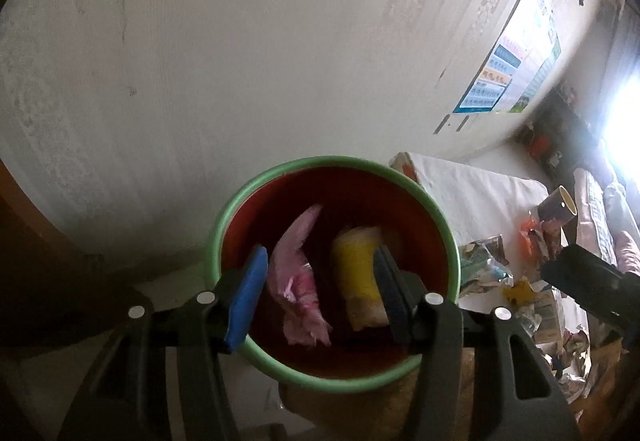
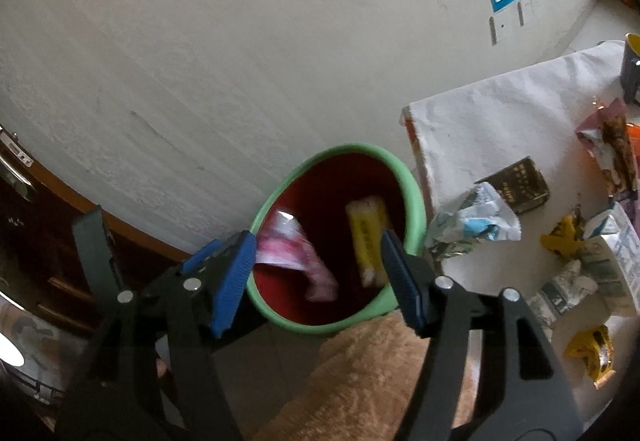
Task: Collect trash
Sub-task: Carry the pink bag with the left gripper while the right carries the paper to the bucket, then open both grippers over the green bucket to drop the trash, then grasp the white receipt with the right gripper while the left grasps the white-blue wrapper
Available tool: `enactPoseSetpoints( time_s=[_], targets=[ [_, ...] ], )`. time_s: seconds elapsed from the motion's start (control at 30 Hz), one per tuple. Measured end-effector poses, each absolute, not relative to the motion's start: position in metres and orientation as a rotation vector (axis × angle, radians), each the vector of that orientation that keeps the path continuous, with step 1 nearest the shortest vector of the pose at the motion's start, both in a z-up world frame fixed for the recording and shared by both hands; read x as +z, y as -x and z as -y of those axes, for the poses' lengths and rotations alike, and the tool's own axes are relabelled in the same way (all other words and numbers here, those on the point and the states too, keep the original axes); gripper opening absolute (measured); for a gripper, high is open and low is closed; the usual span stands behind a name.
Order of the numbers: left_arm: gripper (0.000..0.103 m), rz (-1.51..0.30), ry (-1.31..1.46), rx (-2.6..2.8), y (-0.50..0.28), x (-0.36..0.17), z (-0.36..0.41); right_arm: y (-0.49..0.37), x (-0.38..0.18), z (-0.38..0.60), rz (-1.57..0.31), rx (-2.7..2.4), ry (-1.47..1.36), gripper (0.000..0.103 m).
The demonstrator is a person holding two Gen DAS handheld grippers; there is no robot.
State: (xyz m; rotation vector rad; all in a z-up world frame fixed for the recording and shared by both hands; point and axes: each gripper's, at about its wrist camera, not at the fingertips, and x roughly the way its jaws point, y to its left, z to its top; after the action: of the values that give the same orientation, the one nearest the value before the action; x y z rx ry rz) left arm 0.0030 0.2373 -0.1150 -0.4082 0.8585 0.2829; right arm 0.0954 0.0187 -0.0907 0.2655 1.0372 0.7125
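two grippers are hovering over a green-rimmed bin with a red inside, the left gripper and the right gripper both standing with jaws apart and nothing between the pads. inside the bin a pink wrapper and a yellow wrapper are lying loose. more wrappers are sitting on the white cloth beside the bin.

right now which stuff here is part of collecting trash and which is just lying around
Job: green-rimmed red bin, pink wrapper and yellow wrapper inside it, crumpled wrappers on the white cloth.
Lying about: wall poster, dark mug.
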Motion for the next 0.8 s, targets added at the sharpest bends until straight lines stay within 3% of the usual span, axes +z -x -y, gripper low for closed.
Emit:
enactPoseSetpoints(
  time_s=[0.23,0.47,0.8],
  targets=[
    [0.053,-0.859,0.394,0.247,-0.001,-0.108,-0.224,-0.091,-0.068,0.025,-0.978,0.634,-0.272,0.069],
    [0.053,-0.868,0.361,0.174,-0.006,-0.099,-0.193,-0.078,-0.052,0.100,-0.935,0.505,-0.183,0.082],
    [0.055,-0.910,0.266,0.028,-0.021,-0.090,-0.122,-0.040,-0.134,0.144,-1.185,0.509,0.058,0.082]
  ],
)
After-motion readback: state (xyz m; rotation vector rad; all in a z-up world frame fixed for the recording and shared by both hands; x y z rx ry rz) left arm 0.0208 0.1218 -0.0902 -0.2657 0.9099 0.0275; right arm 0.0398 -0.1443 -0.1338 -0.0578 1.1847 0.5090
